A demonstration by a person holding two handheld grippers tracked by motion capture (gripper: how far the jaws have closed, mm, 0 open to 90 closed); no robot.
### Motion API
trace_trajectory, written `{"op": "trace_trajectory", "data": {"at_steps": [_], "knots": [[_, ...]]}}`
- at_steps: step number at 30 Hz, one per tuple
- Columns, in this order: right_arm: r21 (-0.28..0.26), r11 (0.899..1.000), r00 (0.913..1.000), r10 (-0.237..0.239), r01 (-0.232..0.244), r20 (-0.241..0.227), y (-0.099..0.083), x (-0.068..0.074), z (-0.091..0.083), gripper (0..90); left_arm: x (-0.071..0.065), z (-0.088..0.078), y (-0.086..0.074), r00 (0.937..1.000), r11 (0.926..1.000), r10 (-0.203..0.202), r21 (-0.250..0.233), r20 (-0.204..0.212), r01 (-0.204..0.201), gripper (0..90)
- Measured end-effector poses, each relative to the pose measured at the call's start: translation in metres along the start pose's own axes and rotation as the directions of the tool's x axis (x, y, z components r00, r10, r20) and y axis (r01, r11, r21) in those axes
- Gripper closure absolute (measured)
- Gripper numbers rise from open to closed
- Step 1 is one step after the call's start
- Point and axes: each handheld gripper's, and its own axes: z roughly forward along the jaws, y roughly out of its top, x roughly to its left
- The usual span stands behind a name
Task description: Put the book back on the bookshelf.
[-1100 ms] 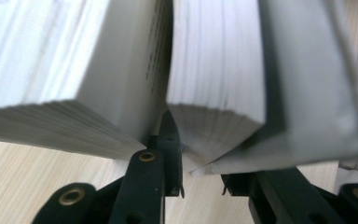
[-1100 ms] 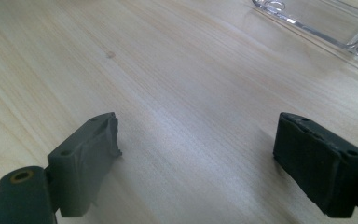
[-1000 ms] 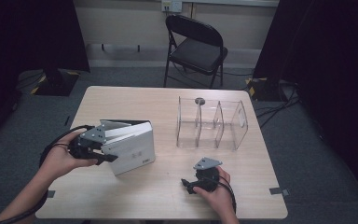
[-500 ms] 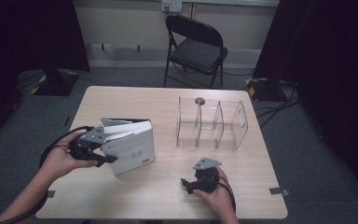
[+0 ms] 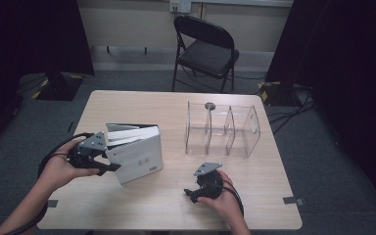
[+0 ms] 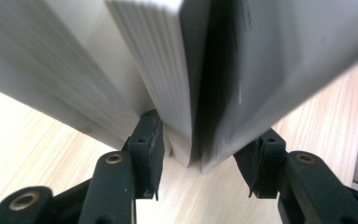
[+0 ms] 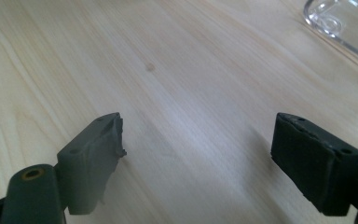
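table (image 5: 142, 105), books (image 6: 186, 79) between loosening jaws

Black folding chair (image 5: 206, 49) against pale wall (image 5: 127, 24), grey carpet (image 5: 323, 161), dark curtains (image 5: 352, 58).

From the left gripper (image 6: 200, 154) view, the white books (image 6: 168, 70) run off the top edge, and the right-hand cover is smeared with blur, so any lettering is unreadable. Whether the jaws press on them I cannot tell. From above, the print on the front cover (image 5: 139, 159) is too small to read. The clear divider's (image 7: 340, 23) corner is cut off in the right gripper view.
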Motion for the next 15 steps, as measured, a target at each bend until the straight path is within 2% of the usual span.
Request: {"op": "trace_trajectory", "data": {"at_steps": [4, 6, 9, 15], "knots": [[-0.014, 1.0, 0.9993, 0.005, -0.006, -0.037, 0.01, -0.002, 0.0, 16.9, 0.0, 0.0, -0.004, 0.9999, 1.0, -0.009, 0.0, -0.014, 0.009, 53.6], [0.001, 1.0, 0.9986, -0.004, 0.004, -0.053, 0.015, -0.001, -0.001, 18.3, 0.0, 0.001, -0.006, 0.9997, 0.9999, -0.015, 0.004, -0.017, 0.015, 53.3], [0.024, 0.998, 0.9966, -0.051, 0.053, -0.064, 0.023, 0.0, 0.001, 18.7, 0.0, 0.001, -0.009, 0.9995, 0.9996, -0.024, 0.01, -0.019, 0.025, 52.9], [0.044, 0.994, 0.9926, -0.095, 0.098, -0.076, 0.036, 0.002, 0.003, 18.6, 0.0, 0.0, -0.016, 0.9987, 0.999, -0.045, -0.005, -0.021, 0.045, 52.3]]}}
